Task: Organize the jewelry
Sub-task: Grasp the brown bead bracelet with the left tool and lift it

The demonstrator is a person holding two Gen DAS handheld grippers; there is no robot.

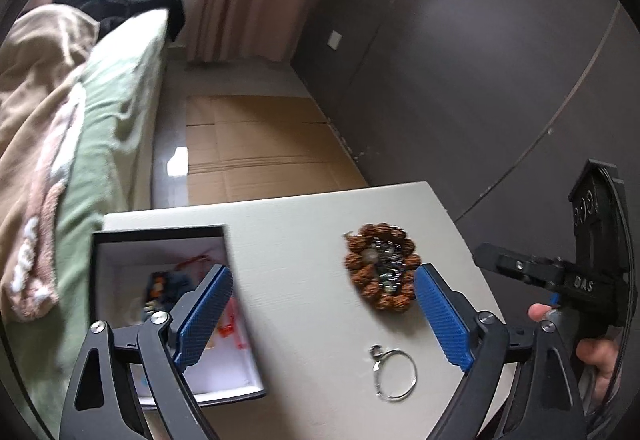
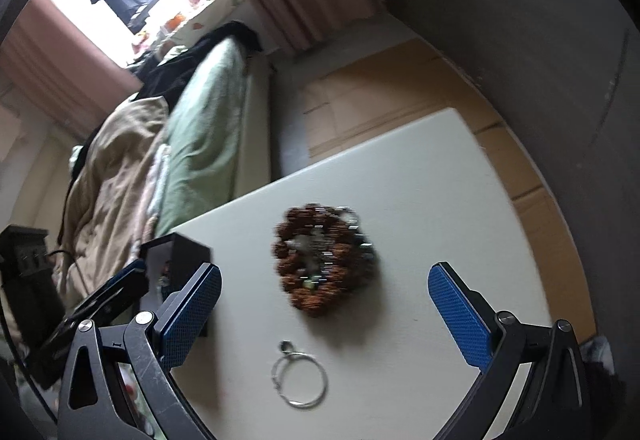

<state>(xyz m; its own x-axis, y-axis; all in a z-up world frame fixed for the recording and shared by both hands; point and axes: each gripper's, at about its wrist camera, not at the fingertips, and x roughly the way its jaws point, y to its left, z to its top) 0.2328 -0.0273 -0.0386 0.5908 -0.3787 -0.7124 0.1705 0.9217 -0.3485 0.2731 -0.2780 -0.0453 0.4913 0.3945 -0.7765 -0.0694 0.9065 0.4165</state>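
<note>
On the white tabletop (image 1: 304, 240), a brown beaded bracelet (image 1: 380, 266) ringing what may be smaller dark chains lies beyond a thin silver hoop (image 2: 300, 380). The left gripper (image 1: 322, 314) and right gripper (image 2: 324, 314) both gape wide, empty. A black-rimmed white box (image 1: 120, 248) sits left.

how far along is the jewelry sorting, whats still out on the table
Partly done: the open box already holds a few small pieces. Nothing is in hand; the left gripper and right gripper are both open and empty. Still out on the white table: the brown bead bracelet pile and the silver ring bracelet.
</note>
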